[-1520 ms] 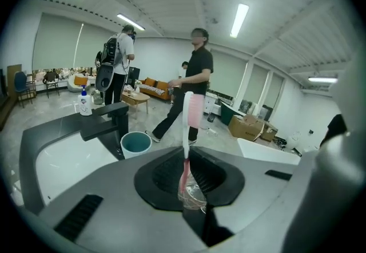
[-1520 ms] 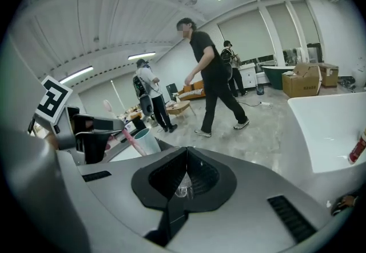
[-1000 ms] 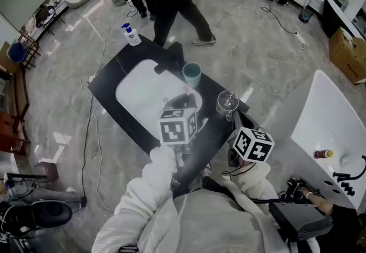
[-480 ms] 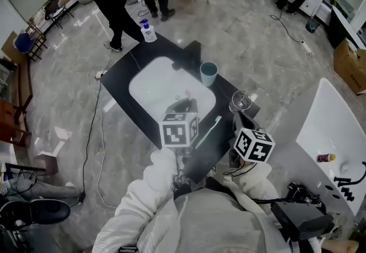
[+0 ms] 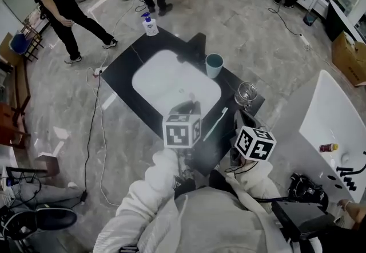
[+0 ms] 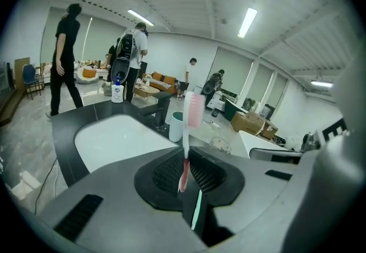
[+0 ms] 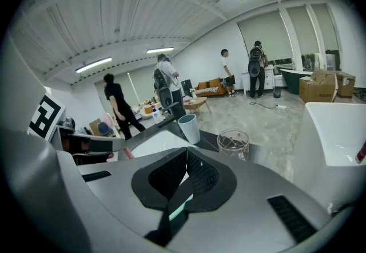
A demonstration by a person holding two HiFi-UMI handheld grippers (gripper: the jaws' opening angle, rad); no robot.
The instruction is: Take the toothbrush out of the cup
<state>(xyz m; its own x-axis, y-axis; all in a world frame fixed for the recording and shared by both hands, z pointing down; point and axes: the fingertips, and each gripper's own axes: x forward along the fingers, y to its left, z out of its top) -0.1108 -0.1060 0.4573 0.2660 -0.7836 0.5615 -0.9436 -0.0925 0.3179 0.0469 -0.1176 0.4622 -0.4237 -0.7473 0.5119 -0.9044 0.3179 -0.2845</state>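
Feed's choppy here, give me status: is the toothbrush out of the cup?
Left gripper shut on toothbrush, bristles up. Right gripper shut, empty. Cup on counter, toothbrush clear of it. Nothing in the way.

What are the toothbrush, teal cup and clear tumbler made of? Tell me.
Toothbrush: smooth white and pink, likely plastic. Teal cup: opaque, matte, plastic or ceramic. Clear tumbler: see-through with glints, glass or clear plastic.

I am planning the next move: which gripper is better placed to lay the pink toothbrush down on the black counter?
Left. The left gripper is shut on the pink toothbrush, which stands upright between its jaws. The right gripper is shut and holds nothing.
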